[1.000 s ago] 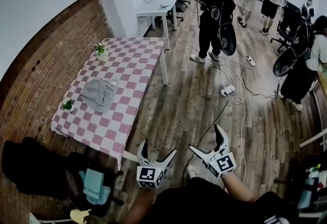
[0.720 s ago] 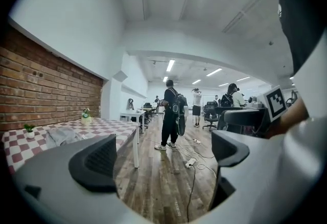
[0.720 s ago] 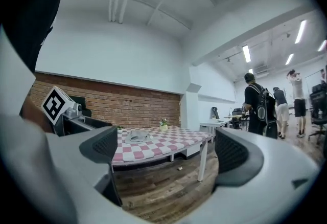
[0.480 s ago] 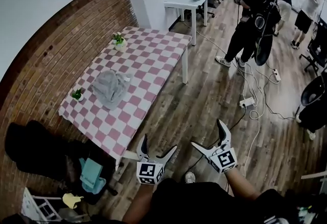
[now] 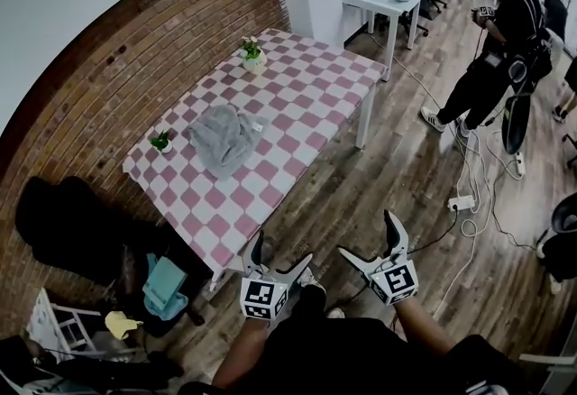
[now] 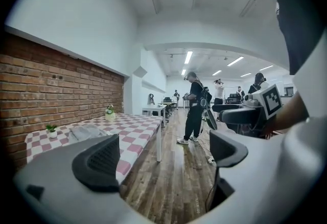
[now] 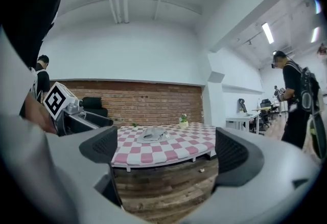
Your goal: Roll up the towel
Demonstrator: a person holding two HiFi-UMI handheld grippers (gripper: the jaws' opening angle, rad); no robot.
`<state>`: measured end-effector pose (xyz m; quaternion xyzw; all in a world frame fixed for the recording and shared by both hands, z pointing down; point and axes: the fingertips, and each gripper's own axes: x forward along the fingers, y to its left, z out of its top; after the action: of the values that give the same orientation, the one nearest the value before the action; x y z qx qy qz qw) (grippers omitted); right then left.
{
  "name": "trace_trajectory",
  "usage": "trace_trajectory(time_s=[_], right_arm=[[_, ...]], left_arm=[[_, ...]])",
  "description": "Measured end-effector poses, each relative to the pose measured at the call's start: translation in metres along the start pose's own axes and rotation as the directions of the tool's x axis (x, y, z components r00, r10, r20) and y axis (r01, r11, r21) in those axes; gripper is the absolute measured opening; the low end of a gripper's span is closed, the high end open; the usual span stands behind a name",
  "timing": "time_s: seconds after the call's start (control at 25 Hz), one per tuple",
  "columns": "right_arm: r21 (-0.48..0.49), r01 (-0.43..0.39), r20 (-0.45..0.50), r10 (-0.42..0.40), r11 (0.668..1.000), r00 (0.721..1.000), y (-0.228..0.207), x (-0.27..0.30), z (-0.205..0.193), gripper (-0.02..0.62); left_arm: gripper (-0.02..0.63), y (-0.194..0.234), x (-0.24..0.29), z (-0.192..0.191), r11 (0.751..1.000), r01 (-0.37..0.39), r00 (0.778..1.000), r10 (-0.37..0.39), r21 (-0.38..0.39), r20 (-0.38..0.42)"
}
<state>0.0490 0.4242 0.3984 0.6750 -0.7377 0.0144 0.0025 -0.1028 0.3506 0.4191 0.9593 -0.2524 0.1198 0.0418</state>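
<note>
Your head view alone gives the table [image 5: 311, 82] from above: a pink-and-white checked cloth along the brick wall [image 5: 126, 50], with the towel [image 5: 223, 136] lying near the middle of the end closer to you. It is grey, unrolled, and bunched into a loose crumpled heap with folds running across it. A small potted plant [image 5: 162, 142] stands near it on the wall side, and a second plant [image 5: 253, 55] sits well apart at the far end.

Both tools hang low in front of you over the wooden floor, well apart from the table. Your left gripper [image 5: 281, 251] has its jaws spread wide with nothing in them; its own view shows only floorboards between the pads. That view looks down the length of the room, so the towel appears as a low grey lump at the left edge, and a standing person [image 5: 496, 50] with a backpack comes into sight beyond the table.

Your right gripper [image 5: 366, 237] is likewise wide open and empty. Its view faces the table square-on against the brick, which the left gripper view does not: there the towel sits centred on the cloth between the two jaws, far beyond them, its rumpled top plainly visible.
</note>
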Motion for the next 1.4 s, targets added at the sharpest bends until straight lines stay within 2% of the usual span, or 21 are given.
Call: trace_trajectory(time_s=[0.56,1.0,1.2,1.4], right_arm=[[-0.042,-0.182,-0.077,0.178,0.982,0.981,0.009,0.180,-0.009,0.568],[-0.031,-0.347,-0.138,0.340,0.937,0.930,0.044,0.311,-0.012,0.568],[-0.064,-0.429,-0.179,0.413,0.901,0.893,0.065,0.348,-0.020,0.568],[-0.039,-0.508,-0.215,0.489,0.861,0.845,0.087,0.377,-0.028,0.568]], left_arm=[[0.526,0.150,0.058,-0.010,0.990,-0.127,0.992,0.125,-0.057,-0.033],[0.512,0.255,0.083,-0.038,0.973,-0.202,0.975,0.190,-0.114,-0.112],[0.479,0.291,0.076,-0.051,0.951,-0.271,0.957,0.249,-0.148,-0.151],[0.451,0.319,0.063,-0.063,0.904,-0.366,0.928,0.336,-0.220,-0.163]])
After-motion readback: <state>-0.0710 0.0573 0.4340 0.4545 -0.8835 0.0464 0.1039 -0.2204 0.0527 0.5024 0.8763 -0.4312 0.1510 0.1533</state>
